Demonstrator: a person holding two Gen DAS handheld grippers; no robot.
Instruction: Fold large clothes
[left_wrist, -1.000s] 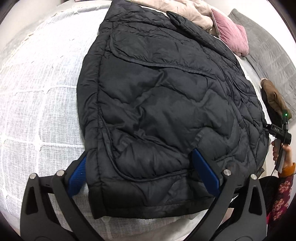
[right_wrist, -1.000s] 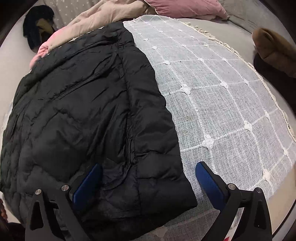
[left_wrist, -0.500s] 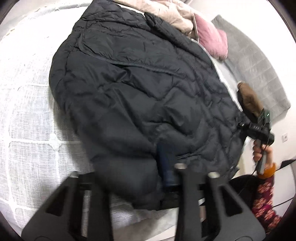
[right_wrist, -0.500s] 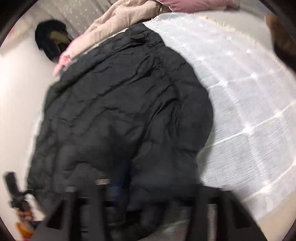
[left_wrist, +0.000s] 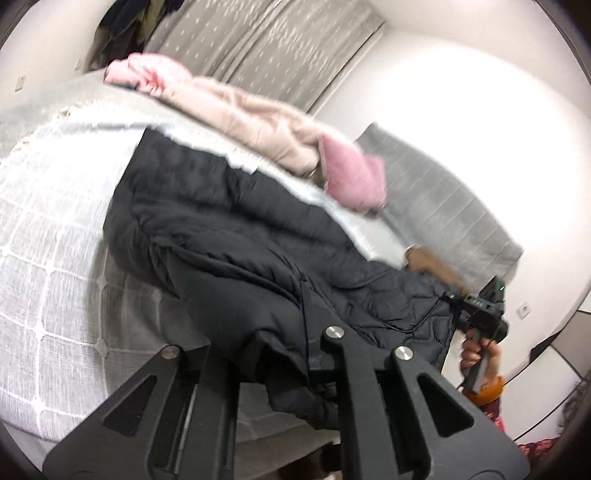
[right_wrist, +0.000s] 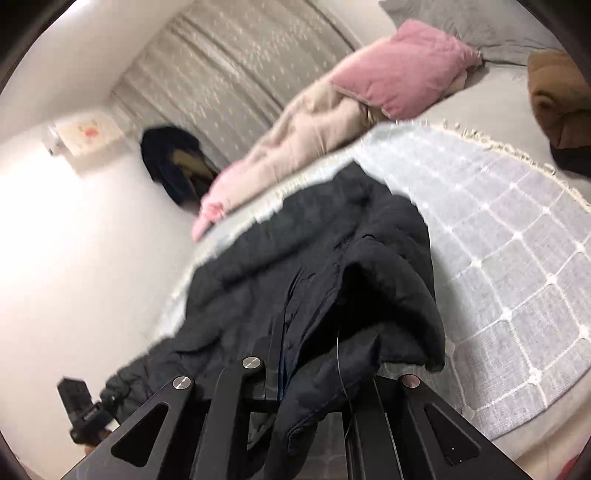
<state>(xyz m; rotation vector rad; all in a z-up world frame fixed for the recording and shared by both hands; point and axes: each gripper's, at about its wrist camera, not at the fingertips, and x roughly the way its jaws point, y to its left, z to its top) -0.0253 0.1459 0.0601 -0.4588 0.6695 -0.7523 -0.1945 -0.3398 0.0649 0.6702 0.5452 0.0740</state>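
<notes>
A black quilted puffer jacket (left_wrist: 240, 229) lies on the white checked bedspread (left_wrist: 44, 236), its near hem lifted off the bed. My left gripper (left_wrist: 295, 332) is shut on the hem's left corner, which bunches over the fingers. My right gripper (right_wrist: 295, 354) is shut on the hem's right corner of the jacket (right_wrist: 314, 266); fabric drapes over the jaws. The right gripper (left_wrist: 476, 317) also shows in the left wrist view, and the left gripper (right_wrist: 85, 417) in the right wrist view. Fingertips are hidden by fabric.
A beige and pink garment (left_wrist: 240, 110) and a pink pillow (left_wrist: 351, 177) lie at the far side of the bed. A grey blanket (left_wrist: 443, 214) and a brown item (right_wrist: 554, 96) sit to the right. A curtain (right_wrist: 229, 66) hangs behind.
Both grippers went from open around the hem to shut on it and have lifted it up. Both cameras tilted upward toward the room.
</notes>
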